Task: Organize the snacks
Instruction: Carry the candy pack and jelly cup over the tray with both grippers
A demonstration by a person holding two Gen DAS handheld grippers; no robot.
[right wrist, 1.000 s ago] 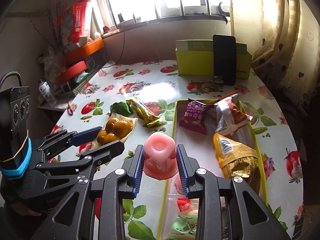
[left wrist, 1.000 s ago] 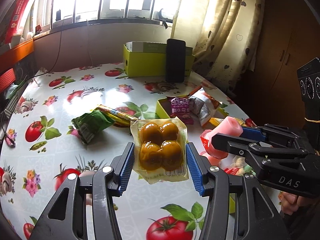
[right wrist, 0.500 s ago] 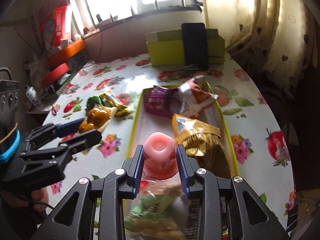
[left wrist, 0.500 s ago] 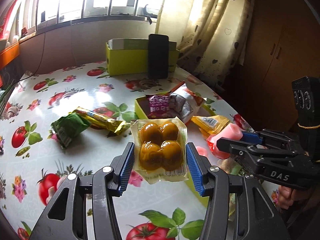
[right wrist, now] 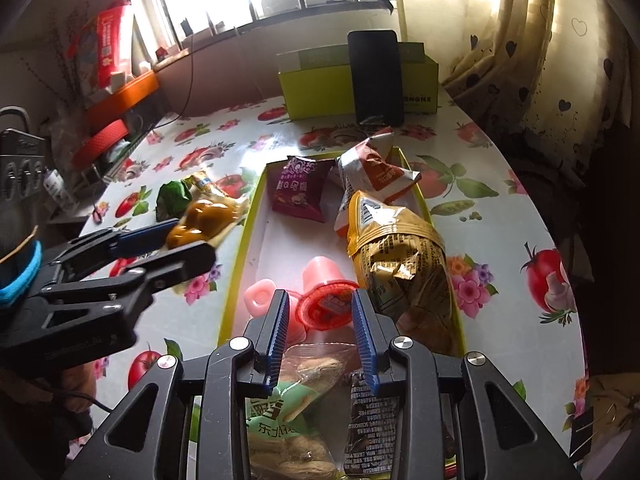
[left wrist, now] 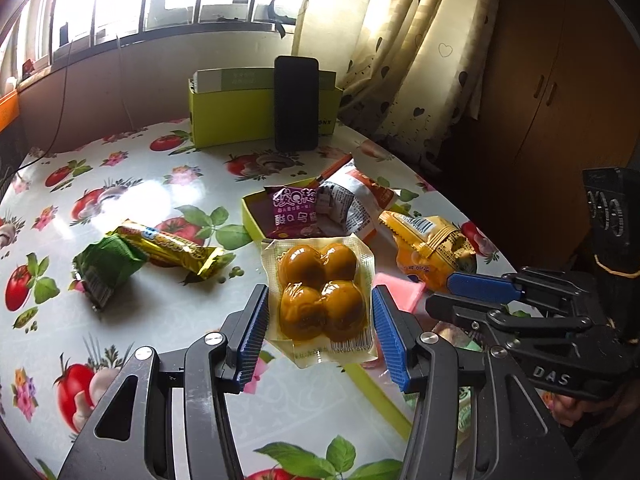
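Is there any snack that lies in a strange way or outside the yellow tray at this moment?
Yes. A green packet and a gold-wrapped bar lie on the tablecloth, outside the tray. Inside the tray, a pink jelly cup lies tipped on its side.
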